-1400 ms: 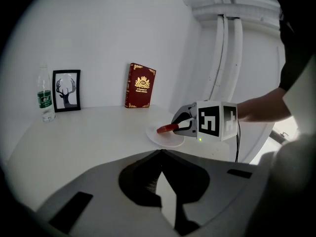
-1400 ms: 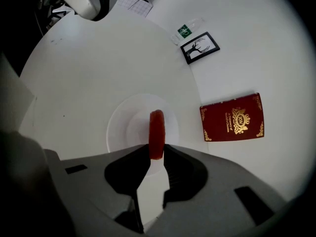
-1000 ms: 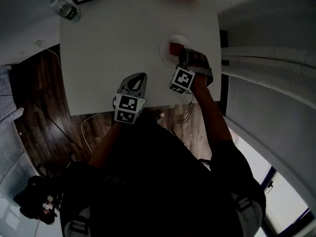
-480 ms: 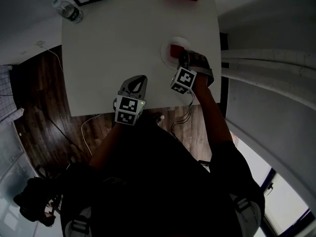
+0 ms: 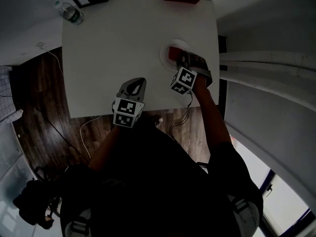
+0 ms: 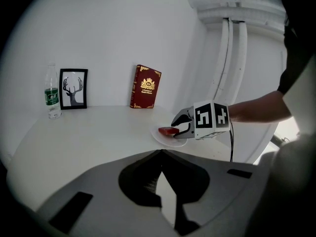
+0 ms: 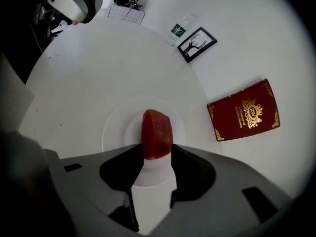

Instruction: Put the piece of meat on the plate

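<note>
Well, on the left, the left gripper (image 6: pixel 161 152) is pinched closed on nothing. The meat (image 7: pixel 157 132) lies on the plate (image 7: pixel 111 127), between the jaws of the right gripper (image 7: pixel 157 152), which have just been opening. It could stick to a pad and get dragged off. Its long side points straight away from that claw.

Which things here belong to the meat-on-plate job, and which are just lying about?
In the job: piece of meat, lying on the plate; right gripper, jaws just opening, meat between them.
Lying about: red book, framed deer picture, water bottle, empty left gripper.
</note>
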